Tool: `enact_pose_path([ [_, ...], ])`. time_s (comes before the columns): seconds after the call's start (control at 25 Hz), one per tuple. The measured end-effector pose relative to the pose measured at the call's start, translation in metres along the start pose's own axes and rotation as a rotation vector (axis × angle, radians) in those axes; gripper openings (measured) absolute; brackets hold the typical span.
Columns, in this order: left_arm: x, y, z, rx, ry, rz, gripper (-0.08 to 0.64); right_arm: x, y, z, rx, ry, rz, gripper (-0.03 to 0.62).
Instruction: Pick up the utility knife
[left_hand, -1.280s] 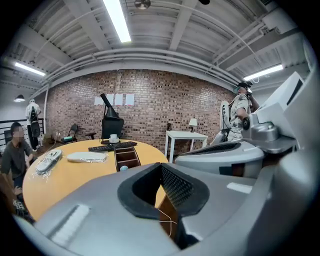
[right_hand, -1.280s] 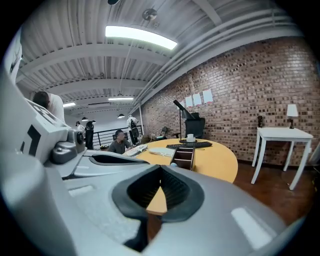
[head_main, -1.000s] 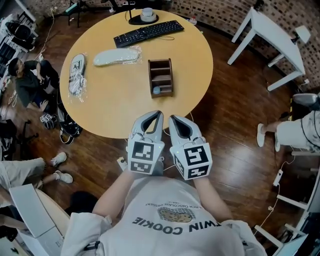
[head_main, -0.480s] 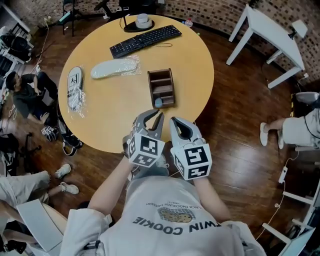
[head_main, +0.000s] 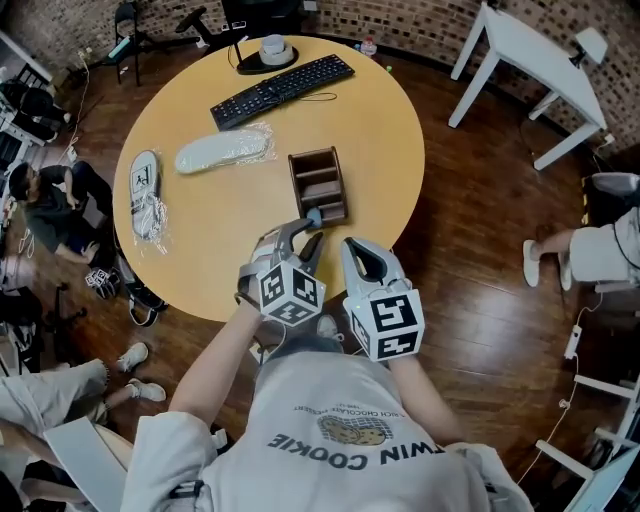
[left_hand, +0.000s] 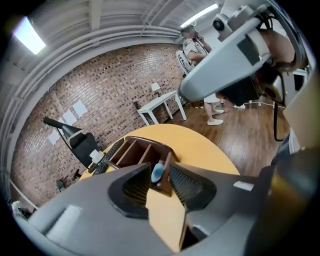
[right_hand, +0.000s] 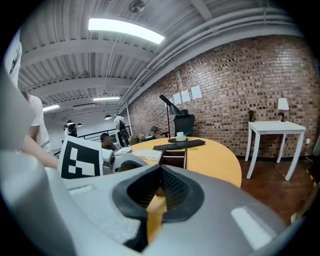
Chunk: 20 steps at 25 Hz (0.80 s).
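1. Round yellow wooden table (head_main: 200, 235): carries all items listed below.
2. Left tongs (left_hand: 161, 168): positioned over the near edge of the table and pointing downward at the organiser. The jaws are opening. The organiser's near wall and the knife's blue end stand between them, and the pads do not press on either.
3. Right tongs (right_hand: 161, 169): positioned beside the left tongs at the near edge. The jaws are closed, with nothing between them.
4. Black computer keyboard (head_main: 283, 90): lies along the far edge.
5. Brown wooden desk organiser with open compartments (head_main: 317, 180): stands in the near half of the table.
6. Utility knife with light-blue end (left_hand: 157, 172): stands upright in the organiser's nearest compartment, against its near wall.
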<state>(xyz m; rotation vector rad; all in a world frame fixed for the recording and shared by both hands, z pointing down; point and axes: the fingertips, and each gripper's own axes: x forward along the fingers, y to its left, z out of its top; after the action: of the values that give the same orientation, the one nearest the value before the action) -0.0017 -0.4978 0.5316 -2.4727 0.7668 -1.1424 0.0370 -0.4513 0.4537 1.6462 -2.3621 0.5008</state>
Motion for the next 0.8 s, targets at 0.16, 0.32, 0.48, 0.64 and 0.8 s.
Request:
enact_pose_path([
  [0.16,0.014,0.004,-0.005,0.065,0.029,-0.008,0.143,0.002,-0.009,-0.002,0.011,0.000,-0.017,0.000],
  [0.32,0.026,0.004,-0.010,0.141,0.045,-0.019,0.141,0.004,-0.010,-0.005,0.012,0.008,-0.019,0.000],
  [0.48,0.033,0.001,-0.013,0.194,0.050,-0.029,0.109,0.005,-0.010,-0.009,0.012,0.014,-0.021,0.000],
  [0.64,0.036,-0.002,-0.012,0.242,0.049,-0.037,0.078,0.006,-0.015,-0.009,0.014,0.011,-0.030,0.000],
  [0.8,0.034,0.000,-0.011,0.234,0.044,-0.044,0.072,0.002,-0.017,-0.012,0.019,0.013,-0.033,0.000],
])
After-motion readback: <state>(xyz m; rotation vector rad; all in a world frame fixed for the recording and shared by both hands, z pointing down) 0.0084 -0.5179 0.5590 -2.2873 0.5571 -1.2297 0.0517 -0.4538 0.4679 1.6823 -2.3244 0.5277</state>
